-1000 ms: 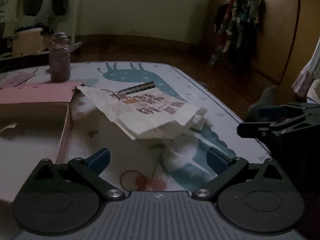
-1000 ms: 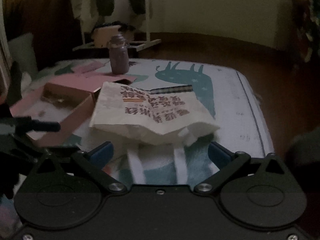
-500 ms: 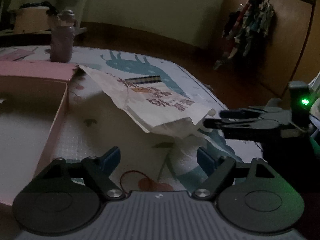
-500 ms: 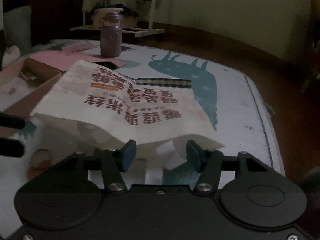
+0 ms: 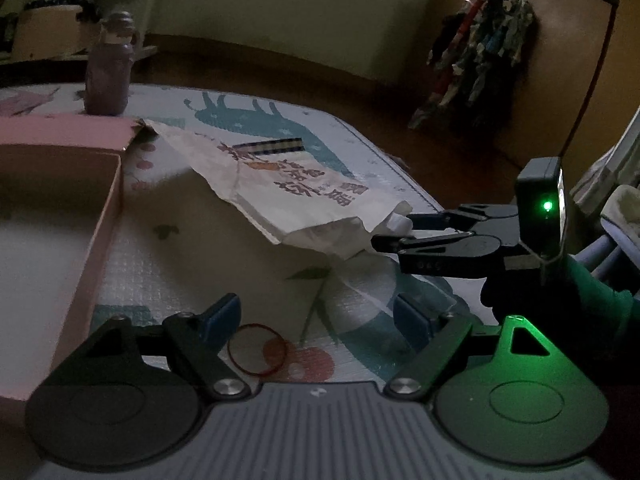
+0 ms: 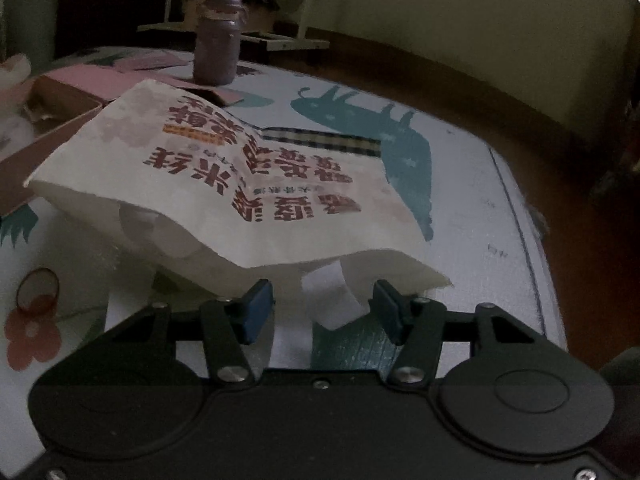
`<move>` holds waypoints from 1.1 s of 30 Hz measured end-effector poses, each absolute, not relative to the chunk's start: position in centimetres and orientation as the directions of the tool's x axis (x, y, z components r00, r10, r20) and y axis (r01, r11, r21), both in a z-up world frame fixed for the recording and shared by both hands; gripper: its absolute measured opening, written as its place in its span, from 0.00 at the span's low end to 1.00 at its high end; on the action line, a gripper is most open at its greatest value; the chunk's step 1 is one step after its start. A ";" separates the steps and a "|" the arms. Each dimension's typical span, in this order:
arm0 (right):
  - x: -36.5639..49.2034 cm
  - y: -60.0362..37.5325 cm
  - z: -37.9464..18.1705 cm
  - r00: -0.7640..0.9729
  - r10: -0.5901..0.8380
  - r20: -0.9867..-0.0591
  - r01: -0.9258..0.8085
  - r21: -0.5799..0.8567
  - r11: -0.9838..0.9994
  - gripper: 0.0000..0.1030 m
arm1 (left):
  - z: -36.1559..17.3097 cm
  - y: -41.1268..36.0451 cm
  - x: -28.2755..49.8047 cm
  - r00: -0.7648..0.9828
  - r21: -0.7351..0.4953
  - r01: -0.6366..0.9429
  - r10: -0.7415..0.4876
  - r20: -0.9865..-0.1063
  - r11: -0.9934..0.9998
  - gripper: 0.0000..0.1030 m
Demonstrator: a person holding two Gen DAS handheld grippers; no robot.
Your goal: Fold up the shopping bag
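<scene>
A white shopping bag (image 5: 288,196) with dark red printed characters lies crumpled on a play mat (image 5: 200,264); it also shows in the right wrist view (image 6: 248,200). Its near edge bulges up off the mat and a white handle strap (image 6: 332,300) hangs from it. My right gripper (image 6: 323,312) is open, with the strap and the bag's near edge between its blue pads; from the left wrist view it (image 5: 394,232) reaches the bag's open end from the right. My left gripper (image 5: 320,320) is open and empty, low over the mat in front of the bag.
A pink cardboard box (image 5: 60,208) lies at the left of the mat. A purple bottle (image 5: 110,76) stands behind it. A red rubber band (image 5: 257,349) lies on the mat by my left gripper. The mat's right edge (image 6: 520,216) drops to a wooden floor.
My right gripper has moved forward to the bag's near edge and narrowed around the strap. My left gripper has narrowed a little and shifted closer to the mat.
</scene>
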State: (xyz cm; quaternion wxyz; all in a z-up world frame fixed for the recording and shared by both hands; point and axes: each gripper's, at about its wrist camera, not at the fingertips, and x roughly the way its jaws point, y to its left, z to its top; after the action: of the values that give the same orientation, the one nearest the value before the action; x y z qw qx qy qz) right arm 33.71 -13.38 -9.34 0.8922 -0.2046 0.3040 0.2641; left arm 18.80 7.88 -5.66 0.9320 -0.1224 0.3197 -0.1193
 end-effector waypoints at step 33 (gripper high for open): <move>23.7 -17.8 -6.6 0.521 0.556 -0.647 -0.456 0.340 0.823 0.17 | -5.5 6.0 17.4 0.731 -0.246 0.213 -0.321 -0.602 0.946 0.82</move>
State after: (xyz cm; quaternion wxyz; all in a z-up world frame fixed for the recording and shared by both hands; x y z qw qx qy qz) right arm 23.68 -17.85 -6.57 0.8699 0.0638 0.3932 0.2910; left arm 17.36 6.03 -5.51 0.9268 -0.0804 0.3373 -0.1441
